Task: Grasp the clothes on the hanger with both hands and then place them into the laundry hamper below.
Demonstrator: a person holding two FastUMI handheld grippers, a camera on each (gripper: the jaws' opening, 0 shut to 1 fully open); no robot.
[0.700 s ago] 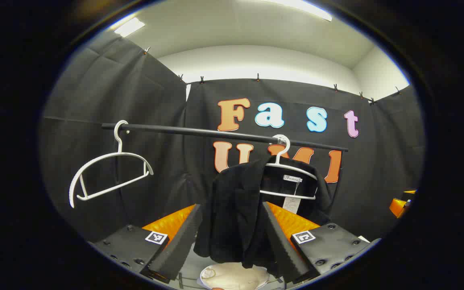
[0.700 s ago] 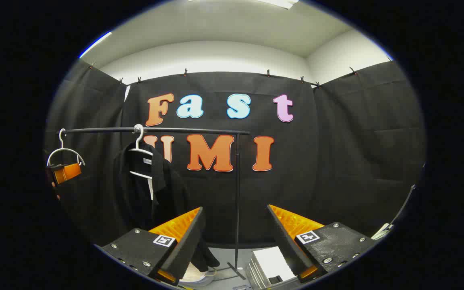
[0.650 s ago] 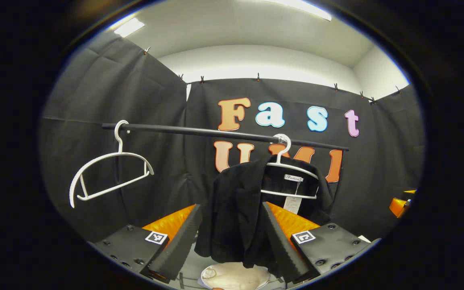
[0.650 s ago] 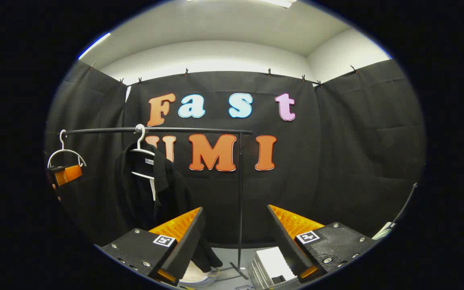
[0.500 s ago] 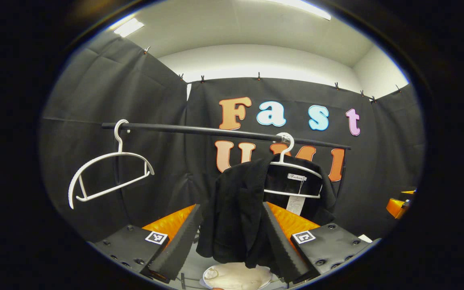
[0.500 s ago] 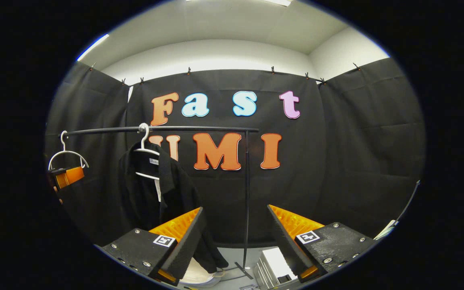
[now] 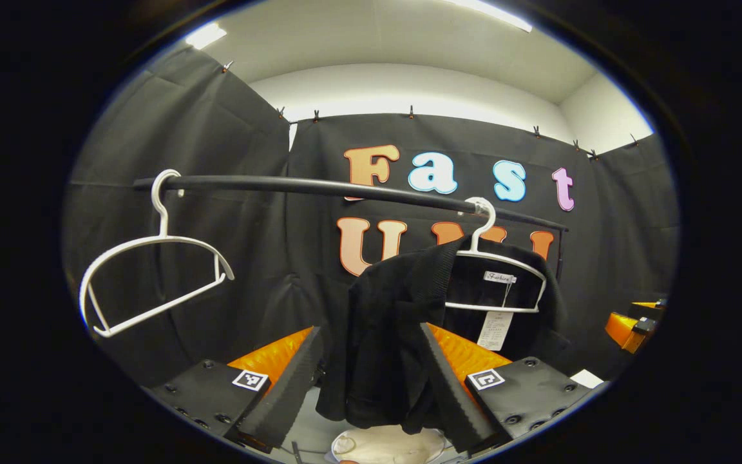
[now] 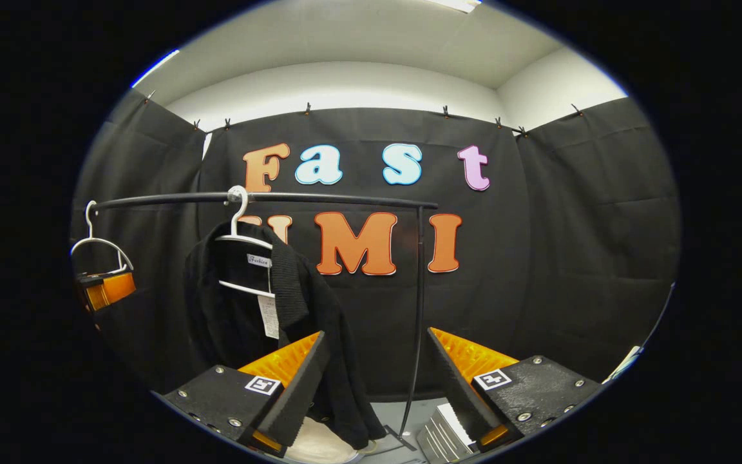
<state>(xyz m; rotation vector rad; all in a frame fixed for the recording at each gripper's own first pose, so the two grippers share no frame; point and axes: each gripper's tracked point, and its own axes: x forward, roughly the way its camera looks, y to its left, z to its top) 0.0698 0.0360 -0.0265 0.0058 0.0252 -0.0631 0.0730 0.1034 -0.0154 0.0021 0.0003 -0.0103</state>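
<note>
- Since the earlier frames I had brought both hand-held grippers closer to the rail (image 7: pixel 345 188); the black garment (image 7: pixel 387 335) loomed larger.
- Left hand-held gripper (image 7: pixel 371 380) was open, its jaws framing the garment's hanging edge, untouched.
- The garment stayed draped on its white hanger (image 7: pixel 496 270), over the pale hamper (image 7: pixel 387 444).
- Right hand-held gripper (image 8: pixel 374 386) was open, beside the hem.

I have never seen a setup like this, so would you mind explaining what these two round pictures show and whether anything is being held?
A person holds a two-finger gripper in each hand, and a camera rides on each, looking forward along its fingers. The left gripper faces a black garment draped on a white hanger on a black rail, beside an empty hanger. The right gripper faces the same rack from farther right. Both are open and hold nothing. A pale hamper sits below the garment.
</note>
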